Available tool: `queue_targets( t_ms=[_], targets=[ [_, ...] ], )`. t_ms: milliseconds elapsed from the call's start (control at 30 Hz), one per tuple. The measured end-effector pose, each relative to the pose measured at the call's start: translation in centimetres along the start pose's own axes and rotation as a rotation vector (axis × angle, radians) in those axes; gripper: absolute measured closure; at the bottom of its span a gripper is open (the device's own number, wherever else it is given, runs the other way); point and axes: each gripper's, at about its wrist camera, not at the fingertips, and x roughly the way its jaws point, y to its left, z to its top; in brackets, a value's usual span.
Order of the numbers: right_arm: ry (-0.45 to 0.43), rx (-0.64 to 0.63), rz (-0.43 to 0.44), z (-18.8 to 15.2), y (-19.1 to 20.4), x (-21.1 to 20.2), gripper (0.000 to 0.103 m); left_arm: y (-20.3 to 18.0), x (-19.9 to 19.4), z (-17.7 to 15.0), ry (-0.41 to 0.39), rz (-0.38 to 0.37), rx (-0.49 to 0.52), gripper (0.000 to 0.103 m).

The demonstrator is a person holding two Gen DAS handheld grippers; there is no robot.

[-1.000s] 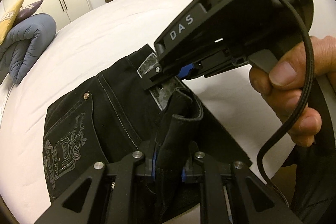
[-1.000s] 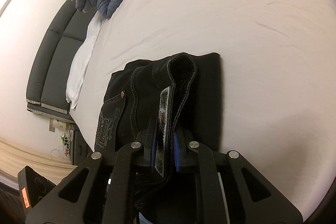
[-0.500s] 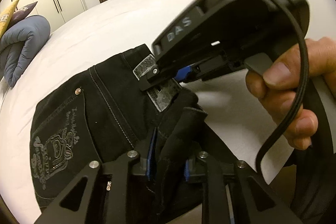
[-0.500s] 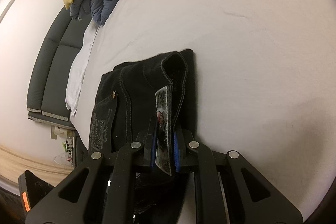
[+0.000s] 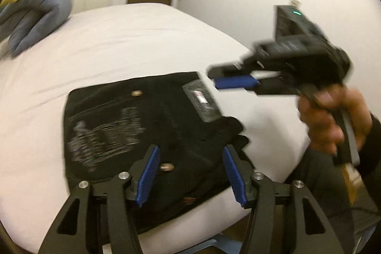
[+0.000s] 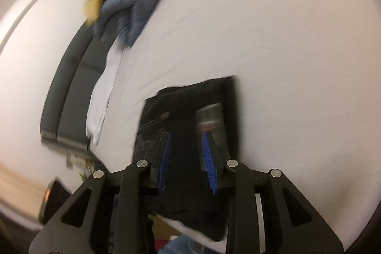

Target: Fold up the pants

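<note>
Near the bed's close edge, black pants (image 5: 147, 135) lie folded into a compact flat rectangle on the white bed (image 5: 142, 39), back pocket print and waistband label up. Fold looks done or nearly so; step in hand reads as the release after the last fold. One lump of cloth at the right corner near the label isn't flat. Next move probably calls for pulling both tools clear without snagging denim, then maybe patting that corner down.

Left gripper (image 5: 190, 170): jaws opening, well apart, nothing pinched between the blue pads, pants below them. Right gripper (image 6: 187, 158): jaws opening, narrower gap, no cloth clamped; it hangs over the label end of the pants. Left view shows it off the pants' corner, in a person's hand (image 5: 333, 120).

Farther out: a rolled blue duvet (image 5: 35, 16) and a yellow pillow (image 6: 94, 1) at the bed's far end. Both views blurred.
</note>
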Motion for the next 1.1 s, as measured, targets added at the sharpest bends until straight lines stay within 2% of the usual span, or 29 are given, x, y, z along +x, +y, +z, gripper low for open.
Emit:
queue_targets(
  t_ms=[67, 167, 200, 233, 367, 433, 500, 533, 567, 667, 800, 933, 1100],
  targets=[
    [0.062, -0.072, -0.057, -1.0, 2.2, 1.7, 0.077, 2.1, 0.0, 0.2, 0.01, 0.023, -0.052, 0.045],
    [0.186, -0.116, -0.229, -3.2, 1.9, 5.2, 0.078, 5.5, -0.1, 1.3, 0.008, 0.055, -0.127, 0.045],
    [0.189, -0.121, -0.255, -4.1, 1.3, 5.8, 0.078, 6.5, 0.2, 1.8, 0.023, 0.073, -0.131, 0.047],
    [0.156, -0.133, -0.245, -4.6, 1.3, 5.7, 0.078, 7.1, 0.3, 2.9, 0.029, 0.087, -0.13, 0.053],
    [0.124, -0.112, -0.247, -4.5, 1.0, 5.6, 0.083, 10.7, 2.7, 6.1, 0.061, 0.119, -0.137, 0.055],
    [0.123, -0.133, -0.285, -4.6, 1.3, 6.1, 0.094, 11.9, 4.3, 7.4, 0.093, 0.158, -0.118, 0.055],
    [0.122, -0.134, -0.295, -4.6, 1.3, 6.3, 0.095, 12.8, 6.6, 7.3, 0.158, 0.187, -0.111, 0.059],
    [0.123, -0.128, -0.292, -4.4, 1.1, 6.3, 0.096, 12.9, 7.5, 6.5, 0.199, 0.2, -0.099, 0.063],
    [0.123, -0.125, -0.295, -4.4, 1.1, 6.3, 0.096, 12.6, 7.8, 5.8, 0.207, 0.209, -0.085, 0.063],
    [0.117, -0.124, -0.291, -4.2, 0.6, 6.3, 0.096, 10.9, 7.0, 3.7, 0.204, 0.259, -0.018, 0.063],
    [0.11, -0.113, -0.277, -4.0, 0.0, 6.3, 0.097, 8.6, 4.6, 1.3, 0.207, 0.265, 0.006, 0.067],
    [0.112, -0.13, -0.302, -3.9, 0.3, 6.7, 0.097, 8.2, 3.0, -0.6, 0.212, 0.239, -0.045, 0.069],
    [0.105, -0.085, -0.3, -3.8, 1.4, 6.9, 0.096, 7.6, 2.6, -0.9, 0.233, 0.25, -0.053, 0.069]
  ],
)
